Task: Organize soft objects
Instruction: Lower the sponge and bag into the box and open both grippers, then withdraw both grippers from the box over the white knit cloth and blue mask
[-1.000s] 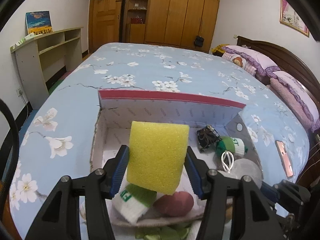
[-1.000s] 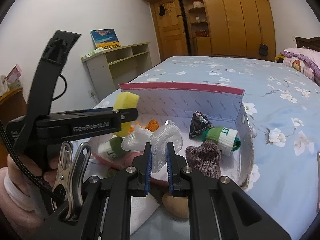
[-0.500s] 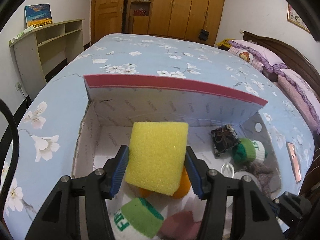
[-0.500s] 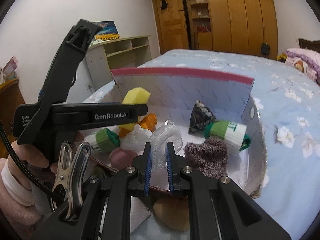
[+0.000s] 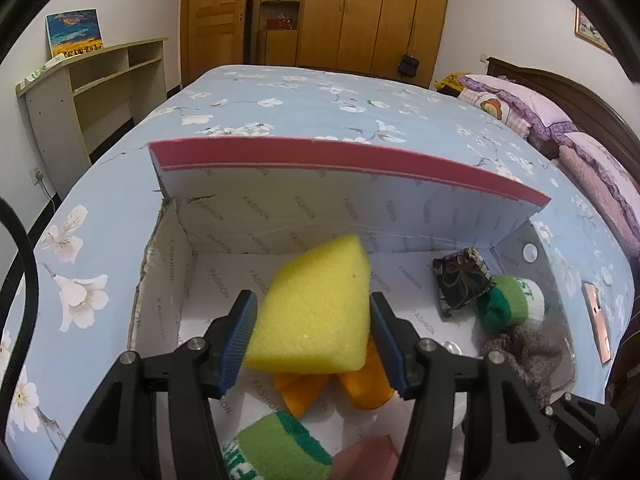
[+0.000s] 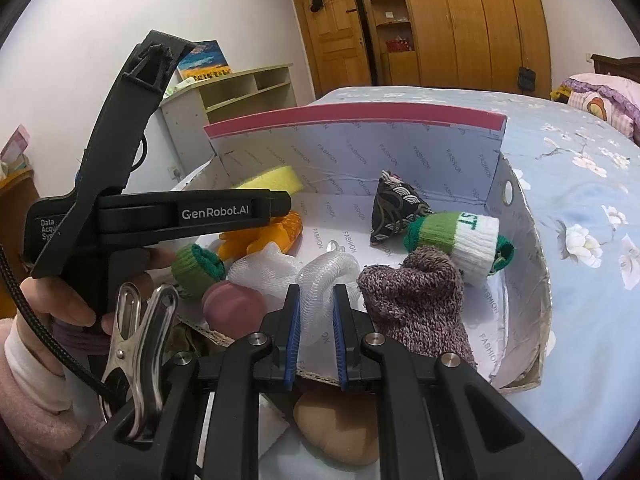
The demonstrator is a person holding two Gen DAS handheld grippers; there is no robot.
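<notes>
"FASHION" repeated on box (image 5: pixel 256 216) lining; "GenRobot.AI" on left gripper (image 6: pixel 216 213) body.

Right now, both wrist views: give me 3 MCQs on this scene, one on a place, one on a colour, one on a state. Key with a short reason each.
1. Where is the dark patterned pouch?
A. inside the box, near its back wall
B. on the bedspread outside the box
C. on the shelf unit

2. What colour is the sponge between the fingers of the left gripper?
A. pink
B. yellow
C. white

3. What is the state of the right gripper?
A. wide open, nothing between the fingers
B. shut on the white mesh puff
C. shut on the grey knit sock

Key: 1 A, the pouch sits on the floor of the box by the back wall. 2 B, the sponge is bright yellow. 3 B, the blue pads pinch the mesh; the sock lies beside them.
</notes>
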